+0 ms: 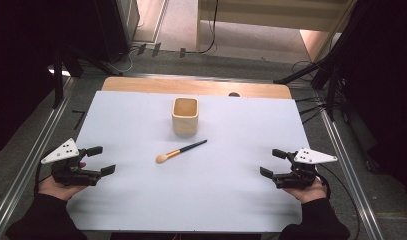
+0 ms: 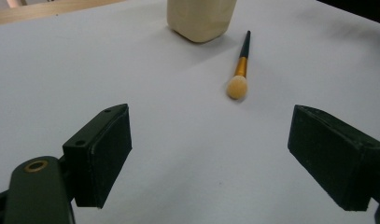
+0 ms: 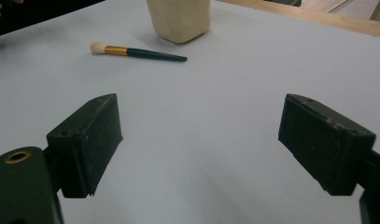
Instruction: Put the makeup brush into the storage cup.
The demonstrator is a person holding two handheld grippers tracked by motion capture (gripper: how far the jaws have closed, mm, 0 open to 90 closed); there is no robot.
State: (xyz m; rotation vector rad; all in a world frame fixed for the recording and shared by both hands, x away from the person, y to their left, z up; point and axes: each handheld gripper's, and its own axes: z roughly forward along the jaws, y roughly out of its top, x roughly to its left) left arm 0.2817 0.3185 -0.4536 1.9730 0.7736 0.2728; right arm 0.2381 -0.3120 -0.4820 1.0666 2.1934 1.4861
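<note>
both grippers, left gripper [image 1: 102, 160] and right gripper [image 1: 272, 162], rest with jaws spread on the counter [image 1: 141, 200]; brush [image 1: 180, 151] lies near the cup [image 1: 185, 116].

sheet [image 1: 141, 200] lies open; only cup [image 1: 185, 116] and brush [image 1: 181, 151] stand mid-table.

Both tongs [image 1: 102, 160] [image 1: 271, 162] wide apart, empty

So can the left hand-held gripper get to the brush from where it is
Probably yes. The left hand-held gripper is open, and only bare white mat lies between it and the brush; the cup stands behind it.
</note>
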